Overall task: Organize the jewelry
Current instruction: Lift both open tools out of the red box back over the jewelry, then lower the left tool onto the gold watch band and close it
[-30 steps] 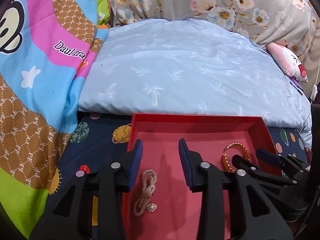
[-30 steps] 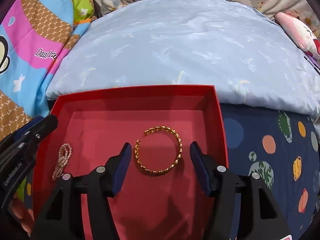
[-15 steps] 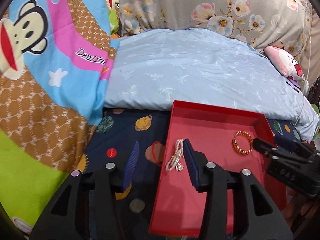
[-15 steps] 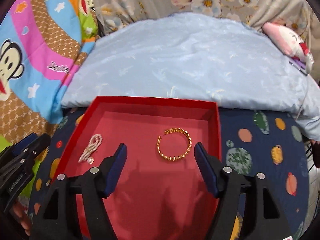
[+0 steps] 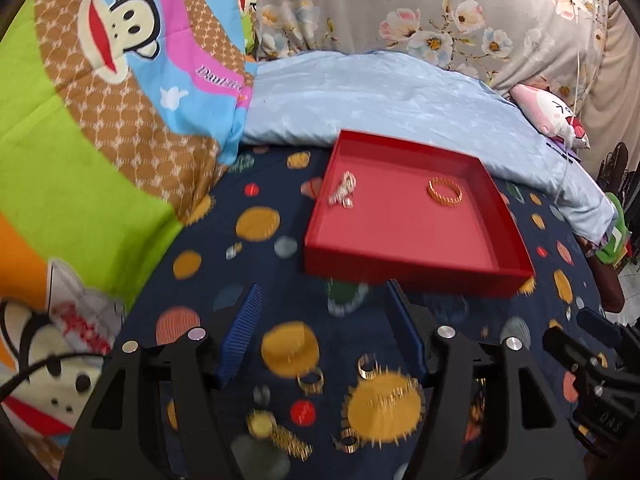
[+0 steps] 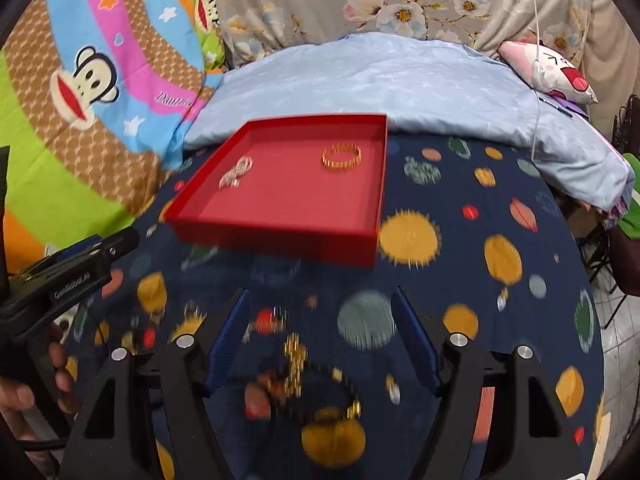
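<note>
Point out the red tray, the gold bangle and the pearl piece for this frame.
red tray [image 5: 416, 276], left wrist view, on its near outer wall.
gold bangle [image 5: 444, 199], left wrist view, on its near rim.
pearl piece [image 6: 236, 174], right wrist view, on the middle of the strand.

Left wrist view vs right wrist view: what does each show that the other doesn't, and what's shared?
Left wrist only: several gold rings loose on the planet-print sheet near its own open jaws, and the right gripper at the right edge.
Right wrist only: a blurred gold chain between its open jaws, and the left gripper at the left edge.
Both: the red tray holding a pearl piece and a gold bracelet.
</note>
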{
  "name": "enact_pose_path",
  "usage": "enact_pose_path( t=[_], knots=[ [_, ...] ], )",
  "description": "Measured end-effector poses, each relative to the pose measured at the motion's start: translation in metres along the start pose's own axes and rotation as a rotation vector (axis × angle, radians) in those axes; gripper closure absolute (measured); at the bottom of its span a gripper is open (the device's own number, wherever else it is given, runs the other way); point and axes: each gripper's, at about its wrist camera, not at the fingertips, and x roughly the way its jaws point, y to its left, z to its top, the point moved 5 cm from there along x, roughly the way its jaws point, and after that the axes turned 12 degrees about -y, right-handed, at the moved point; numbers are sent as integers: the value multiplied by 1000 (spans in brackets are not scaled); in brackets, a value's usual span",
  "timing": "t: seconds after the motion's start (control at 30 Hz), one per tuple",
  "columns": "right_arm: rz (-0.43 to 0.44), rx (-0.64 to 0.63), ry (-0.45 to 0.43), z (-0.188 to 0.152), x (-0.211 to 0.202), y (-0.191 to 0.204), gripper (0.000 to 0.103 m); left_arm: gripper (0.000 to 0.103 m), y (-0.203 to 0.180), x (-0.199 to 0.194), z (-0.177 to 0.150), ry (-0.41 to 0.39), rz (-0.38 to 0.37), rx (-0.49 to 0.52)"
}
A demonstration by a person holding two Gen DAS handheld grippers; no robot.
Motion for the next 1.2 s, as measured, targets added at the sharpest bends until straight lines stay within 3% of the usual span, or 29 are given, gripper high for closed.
enact_pose_path(
  t=[0.17, 0.37, 0.47, 0.77, 0.87, 1.2],
  knots=[
    [31, 17, 1, -29, -37, 1, 32, 42, 1, -24, -33, 44, 3, -1],
    [42, 19, -32, -35, -78, 0, 32, 41, 5, -44, -44, 46, 7, -15],
    [28, 27, -15, -40, -75, -5, 32, 36, 4, -49, -45, 38, 18, -28],
    [52, 40, 49, -69, -42, -1, 32, 36, -1, -58, -74, 72, 27, 29],
    [71, 51, 54, -71, -41, 3, 32, 32, 10, -58, -81, 81, 36, 22],
    [85, 63, 85, -77, -29, 10, 32, 32, 56, -39, -91, 123, 81, -53]
  ],
)
